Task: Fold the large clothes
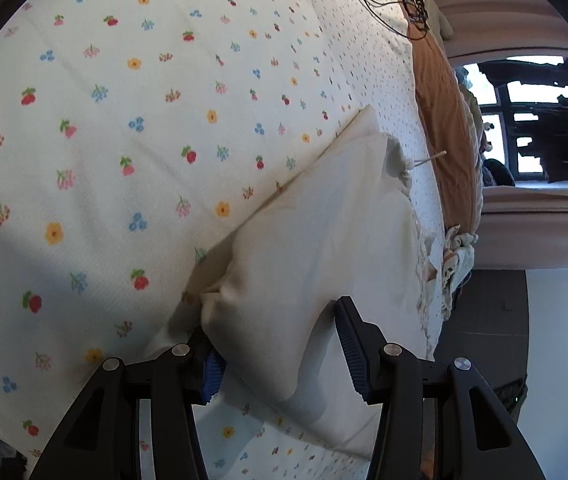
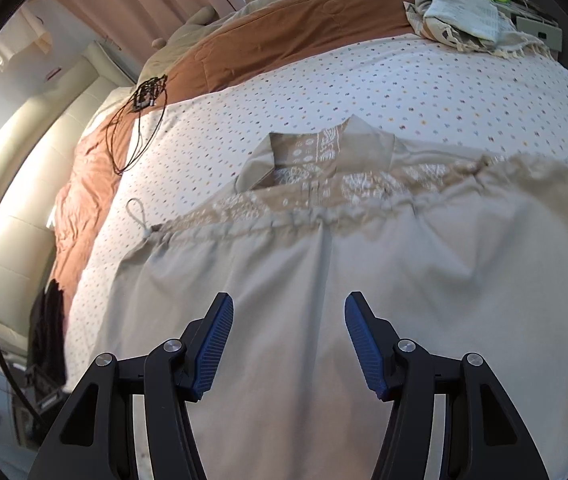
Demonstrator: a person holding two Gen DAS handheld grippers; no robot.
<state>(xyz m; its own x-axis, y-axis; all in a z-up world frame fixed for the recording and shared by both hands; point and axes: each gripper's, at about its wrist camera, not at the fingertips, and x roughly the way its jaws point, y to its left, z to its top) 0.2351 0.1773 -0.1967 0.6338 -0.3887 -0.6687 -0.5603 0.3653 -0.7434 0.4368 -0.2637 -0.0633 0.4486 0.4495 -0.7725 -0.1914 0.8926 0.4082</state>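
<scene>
A large beige garment [image 2: 364, 272] with a collar [image 2: 324, 148], a white embroidered band and a drawstring loop [image 2: 137, 210] lies spread on the flowered bedsheet [image 2: 404, 80]. My right gripper [image 2: 288, 312] is open above its plain lower part, touching nothing. In the left wrist view a fold of the same pale cloth [image 1: 304, 248] lies between the open blue pads of my left gripper [image 1: 275, 344]; its left pad is partly hidden by the cloth, and the jaws do not pinch it.
An orange-brown quilt [image 2: 284, 40] lies at the bed's far side with a black cable [image 2: 143, 100] on it. A pile of patterned cloth [image 2: 468, 20] sits at the far right corner. The bed edge and dark floor [image 1: 480, 320] show at the right of the left wrist view.
</scene>
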